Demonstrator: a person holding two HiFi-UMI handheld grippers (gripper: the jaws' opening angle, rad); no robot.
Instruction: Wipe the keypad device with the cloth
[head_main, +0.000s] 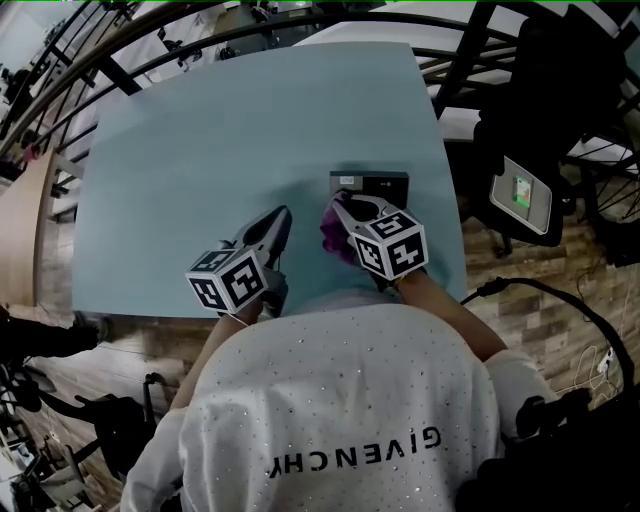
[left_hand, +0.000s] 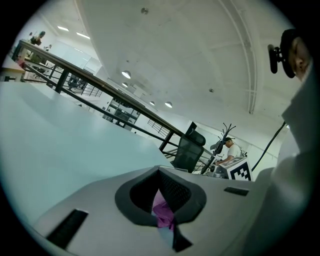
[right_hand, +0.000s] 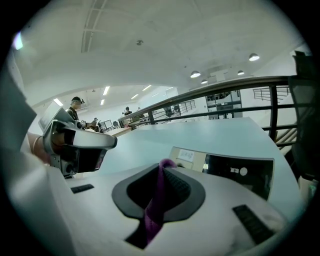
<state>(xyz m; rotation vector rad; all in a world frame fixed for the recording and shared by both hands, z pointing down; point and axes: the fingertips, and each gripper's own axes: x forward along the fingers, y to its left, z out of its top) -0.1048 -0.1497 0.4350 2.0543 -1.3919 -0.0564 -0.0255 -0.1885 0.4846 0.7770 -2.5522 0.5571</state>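
The person is holding both grippers low over the near part of the pale blue table (head_main: 250, 120), and the wiping looks barely under way, if at all. The right gripper (head_main: 342, 203) is pinching the purple cloth (head_main: 329, 238): in the right gripper view its jaws are pressing together on a strip of the fabric that runs up between them to the tips. The cloth is bunching beneath this gripper, just short of the keypad device (head_main: 375, 184), which is lying flat on the table right ahead of the jaw tips. Whether the fabric is actually touching the device's near edge cannot be told. The left gripper (head_main: 284, 215) is sitting just beside the right one, its jaws drawn together too, with a small scrap of purple showing between them, seemingly a corner of the same cloth. The device's dark panel and lighter strip are facing up uncovered, so nearly all of the wiping appears to be waiting to be done.
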